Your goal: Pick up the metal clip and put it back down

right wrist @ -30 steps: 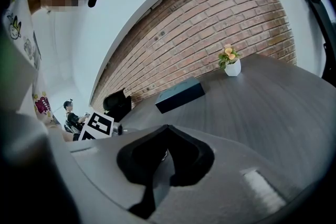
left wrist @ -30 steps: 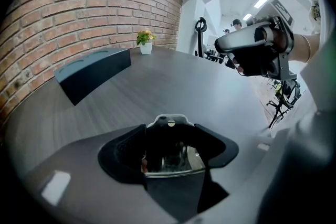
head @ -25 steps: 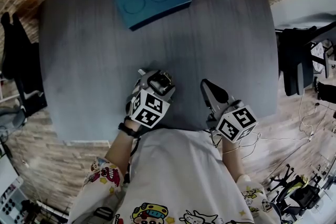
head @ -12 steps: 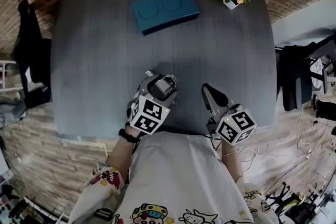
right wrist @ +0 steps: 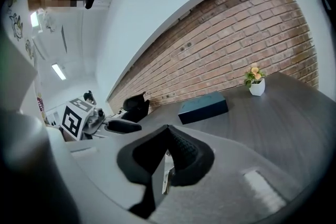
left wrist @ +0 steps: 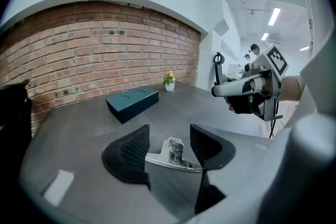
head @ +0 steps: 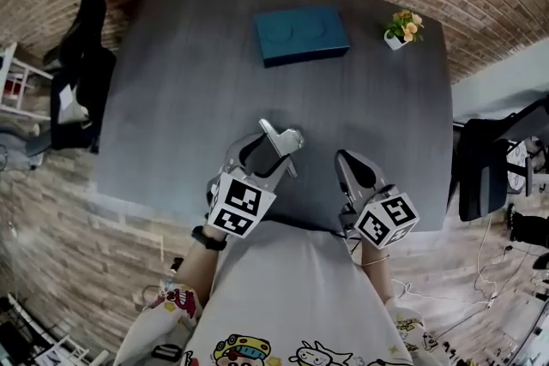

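**Item:** metal clip (left wrist: pixel 174 155). A bright, curved metal band with a mottled tab standing up at its middle.

**Location:** between the ribbed pads (left wrist: pixel 131 149) of your left tool (left wrist: pixel 169 139). It appears lifted off the dark surface (head: pixel 171 81), above the near edge just in front of you.

**Left tool:** pinching the clip end to end, with the band running from one pad across to the other. The jaws stand well apart because the clip fills the gap, and they have just been closing on it. The tool tilts down toward the surface.

**Right tool** (right wrist: pixel 168 134)**:** jaws pressed together and holding nothing. It hangs over the near edge, to the right of the left tool and apart from it.

**Handling, as judged:**
- The clip is light, and probably stiff sheet metal with some spring in it.
- Its finish is smooth, so expect it to slip or swivel against the pads.
- Your present hold takes only the two ends of the band, which gives little contact.
- A hold across the flat faces beside the tab would likely sit steadier.
- It is not fragile, but it may skid on the hard surface if dropped.
- Bring the band down until it touches before you spread the jaws.

**Also present:**
- A teal box (head: pixel 300 34) on the far part of the surface.
- A small potted plant (head: pixel 403 28) at the far right corner.
- A dark jacket (head: pixel 81 73) on a chair off the left edge.

**Progress, as judged:** the pick-up looks done and the set-down is still to do.
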### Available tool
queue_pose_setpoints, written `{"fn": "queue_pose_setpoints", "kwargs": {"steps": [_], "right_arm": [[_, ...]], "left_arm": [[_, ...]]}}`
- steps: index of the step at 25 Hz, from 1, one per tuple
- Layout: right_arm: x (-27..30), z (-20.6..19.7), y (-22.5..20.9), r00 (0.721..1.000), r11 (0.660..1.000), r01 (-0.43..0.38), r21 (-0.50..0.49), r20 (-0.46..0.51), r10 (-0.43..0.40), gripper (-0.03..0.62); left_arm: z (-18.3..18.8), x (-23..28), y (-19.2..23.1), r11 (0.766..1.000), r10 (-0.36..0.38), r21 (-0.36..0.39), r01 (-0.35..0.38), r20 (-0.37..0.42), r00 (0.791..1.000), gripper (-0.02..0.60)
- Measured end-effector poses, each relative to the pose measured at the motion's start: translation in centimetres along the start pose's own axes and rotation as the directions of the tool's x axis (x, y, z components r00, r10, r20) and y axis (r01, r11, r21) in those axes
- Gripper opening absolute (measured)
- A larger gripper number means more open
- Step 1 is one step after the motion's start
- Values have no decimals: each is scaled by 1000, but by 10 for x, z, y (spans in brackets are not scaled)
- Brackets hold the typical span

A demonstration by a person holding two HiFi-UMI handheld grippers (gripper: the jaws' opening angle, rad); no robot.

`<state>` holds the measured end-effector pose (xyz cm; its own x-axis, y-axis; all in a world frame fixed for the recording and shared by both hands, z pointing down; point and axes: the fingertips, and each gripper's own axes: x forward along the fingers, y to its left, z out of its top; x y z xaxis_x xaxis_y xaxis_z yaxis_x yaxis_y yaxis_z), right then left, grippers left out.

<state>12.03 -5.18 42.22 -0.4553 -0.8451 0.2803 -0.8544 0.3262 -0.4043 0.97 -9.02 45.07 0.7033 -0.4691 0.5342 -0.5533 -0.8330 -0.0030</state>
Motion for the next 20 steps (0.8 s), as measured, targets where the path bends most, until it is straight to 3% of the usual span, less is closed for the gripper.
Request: {"fn": "queue_pose_setpoints", "kwargs": {"steps": [8,18,20], "right_arm": [[-21,14,26,999,996,-37,-86,30,40,2],[-31,34,47,998,969,-24,-246,51,38,2],[-31,34,49,998,965,-20,-261,54,36,0]], "left_arm": [[23,-51,-8,997,69,-49,-64,120,990,162],[25,-95,-10,972,126,-221,-75,228,966,15],[23,-102,-8,967,138,-243,-78,242,960,12]]}}
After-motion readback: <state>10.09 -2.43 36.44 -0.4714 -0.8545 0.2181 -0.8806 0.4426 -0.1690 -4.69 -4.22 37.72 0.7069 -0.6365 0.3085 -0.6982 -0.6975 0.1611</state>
